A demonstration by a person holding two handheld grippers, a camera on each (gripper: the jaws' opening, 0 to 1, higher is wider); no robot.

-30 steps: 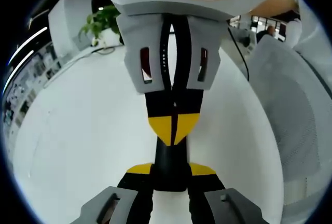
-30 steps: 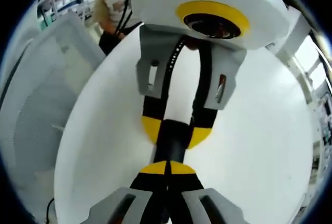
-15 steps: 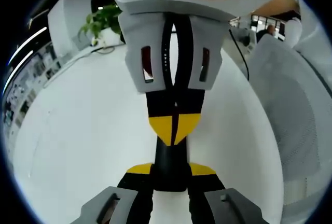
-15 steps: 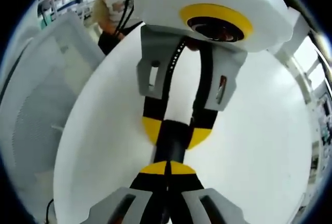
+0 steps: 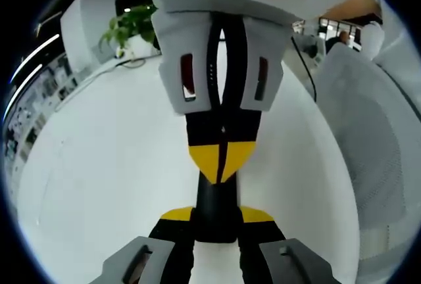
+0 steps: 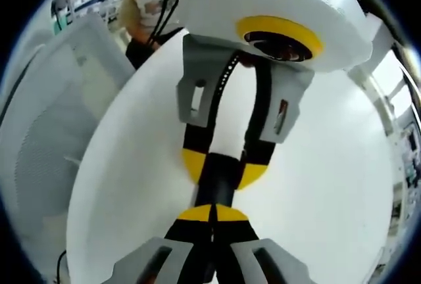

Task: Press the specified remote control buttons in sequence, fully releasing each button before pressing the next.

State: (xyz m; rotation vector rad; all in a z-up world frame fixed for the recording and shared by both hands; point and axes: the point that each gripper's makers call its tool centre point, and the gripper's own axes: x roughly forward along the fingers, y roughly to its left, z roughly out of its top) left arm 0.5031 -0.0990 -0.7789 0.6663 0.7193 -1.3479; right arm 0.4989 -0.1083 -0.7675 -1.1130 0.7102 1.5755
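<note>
A black remote (image 5: 216,198) sticks up between my left gripper's (image 5: 216,217) yellow-tipped jaws, which are shut on it near the bottom of the left gripper view. My right gripper (image 5: 221,159) comes in from the top with its jaws shut, and its yellow tips rest against the remote's far end. In the right gripper view my right gripper (image 6: 212,213) shows its tips closed together, touching the remote (image 6: 217,182), which the left gripper (image 6: 222,165) clamps from above. The remote's buttons are hidden.
Everything hangs over a round white table (image 5: 99,165). A potted plant (image 5: 128,27) stands at its far edge. A white mesh chair (image 5: 375,139) sits beside the table, also seen as the chair (image 6: 46,119). A person (image 6: 148,1) stands beyond.
The two grippers have drifted a little against each other; the right gripper's body sits slightly lower in the left gripper view. Both grips look unchanged.
</note>
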